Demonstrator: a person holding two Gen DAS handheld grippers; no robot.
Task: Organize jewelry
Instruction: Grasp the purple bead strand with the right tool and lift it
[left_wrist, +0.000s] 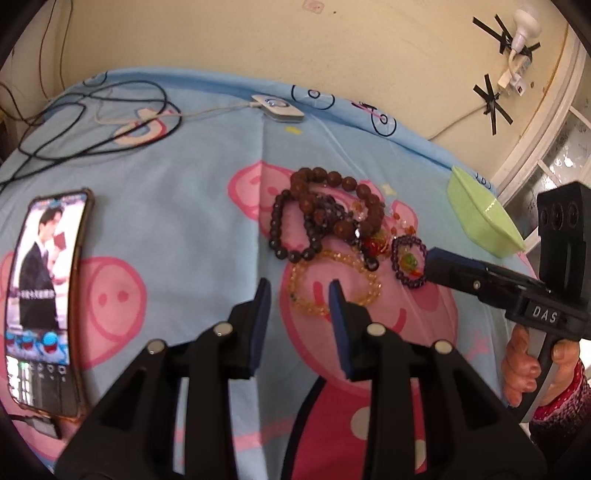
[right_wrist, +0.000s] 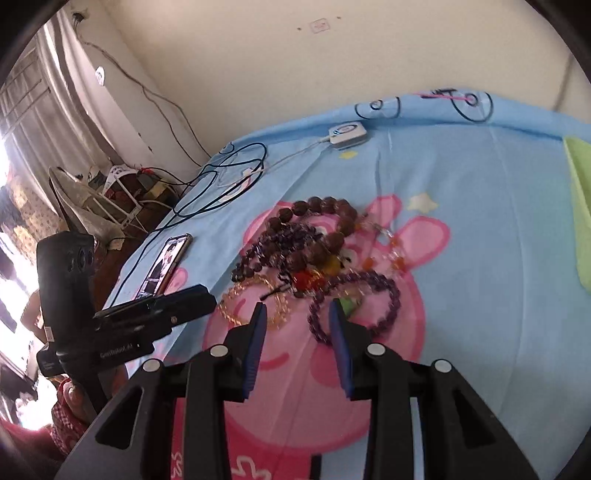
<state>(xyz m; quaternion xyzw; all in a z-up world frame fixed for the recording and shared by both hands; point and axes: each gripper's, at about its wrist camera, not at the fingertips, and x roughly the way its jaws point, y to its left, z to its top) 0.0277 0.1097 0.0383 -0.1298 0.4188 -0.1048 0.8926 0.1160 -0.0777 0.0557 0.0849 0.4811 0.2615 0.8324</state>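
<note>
Hovering apart and empty, the left hand-held gripper (left_wrist: 300, 286) and right hand-held gripper (right_wrist: 297, 308) flank the bracelets (left_wrist: 332, 218).

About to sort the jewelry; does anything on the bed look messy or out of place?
Yes: the bead bracelets lie overlapped in one tangled pile on the sheet, none in the green tray beside them. A phone with its screen lit lies nearby.

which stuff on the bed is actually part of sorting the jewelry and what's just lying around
For the job:
pile of bead bracelets
purple bracelet
amber bracelet
green tray

Just lying about:
phone
black cables
small white device
</note>
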